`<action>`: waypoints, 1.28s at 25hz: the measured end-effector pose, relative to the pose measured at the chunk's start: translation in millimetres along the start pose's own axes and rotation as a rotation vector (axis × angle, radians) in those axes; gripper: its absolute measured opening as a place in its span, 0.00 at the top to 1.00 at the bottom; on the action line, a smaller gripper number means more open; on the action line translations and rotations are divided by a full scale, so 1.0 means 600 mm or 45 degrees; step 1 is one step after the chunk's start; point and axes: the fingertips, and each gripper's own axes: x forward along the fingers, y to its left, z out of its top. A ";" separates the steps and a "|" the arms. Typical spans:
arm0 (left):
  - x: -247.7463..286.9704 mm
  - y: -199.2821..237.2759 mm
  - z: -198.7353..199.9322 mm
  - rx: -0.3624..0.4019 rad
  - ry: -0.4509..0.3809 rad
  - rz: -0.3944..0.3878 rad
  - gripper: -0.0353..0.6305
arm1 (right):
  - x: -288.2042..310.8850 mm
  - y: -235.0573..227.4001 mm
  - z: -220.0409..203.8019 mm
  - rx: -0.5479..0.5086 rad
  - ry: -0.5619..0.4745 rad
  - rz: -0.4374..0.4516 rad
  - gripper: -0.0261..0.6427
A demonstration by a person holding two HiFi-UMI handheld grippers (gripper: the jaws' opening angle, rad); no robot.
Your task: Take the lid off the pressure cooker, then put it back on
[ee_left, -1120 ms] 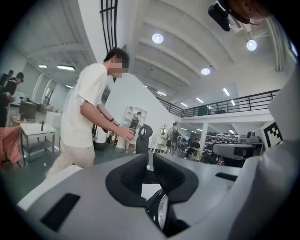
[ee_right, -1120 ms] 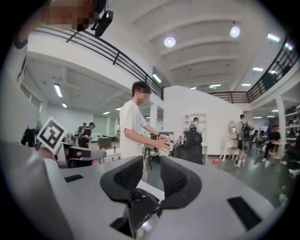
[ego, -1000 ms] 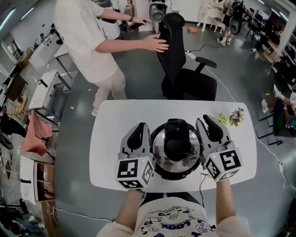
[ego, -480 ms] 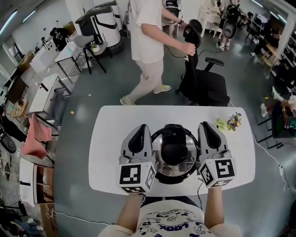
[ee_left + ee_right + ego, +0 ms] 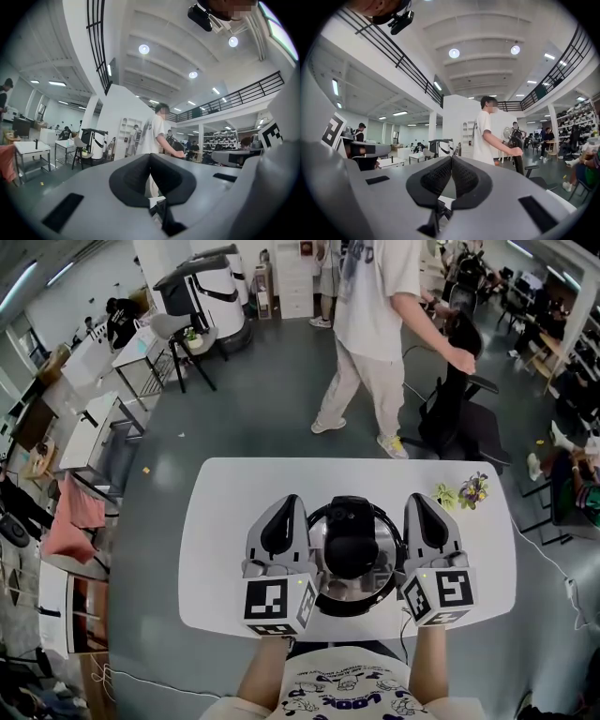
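The steel pressure cooker stands in the middle of the white table, and its lid with the black handle sits on it. My left gripper lies level just left of the pot, shut and empty; in the left gripper view its pads meet. My right gripper lies level just right of the pot. Its jaws have just closed with nothing between them, and in the right gripper view the pads touch. Neither gripper touches the lid.
A small bunch of flowers lies on the table's far right corner. Beyond the table a person walks with a black office chair. Carts and desks stand at the far left.
The person and the office chair have moved from upper left to upper right. Both grippers drew in parallel beside the pot, and the right jaws closed.
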 end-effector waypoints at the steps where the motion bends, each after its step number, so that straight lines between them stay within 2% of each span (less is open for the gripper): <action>1: 0.000 -0.001 0.002 0.001 0.000 -0.001 0.92 | 0.000 -0.001 0.000 0.002 0.002 0.000 0.94; 32: 0.010 -0.023 0.001 0.002 0.009 -0.017 0.93 | 0.003 -0.016 0.001 -0.021 0.023 0.026 0.94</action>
